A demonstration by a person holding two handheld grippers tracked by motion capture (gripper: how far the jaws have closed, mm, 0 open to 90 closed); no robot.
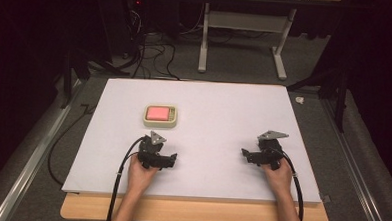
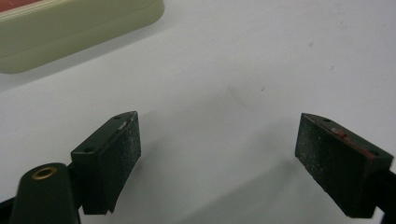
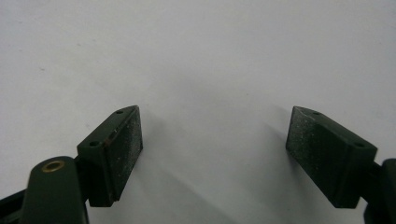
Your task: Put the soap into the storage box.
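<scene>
Item: cream rectangular plastic tray with pink insert, long axis left-right
Bearing: far of left gripper, nearer
Left gripper: jaws spread, empty
Right gripper: jaws spread, empty

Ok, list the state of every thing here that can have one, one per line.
left gripper: open, empty, held low over the white board, near the box.
right gripper: open, empty, held low over bare board.
cream box: flat on the board, apart from both grippers, its pink-red top panel facing up.
white board: lying flat on the wooden table.
</scene>
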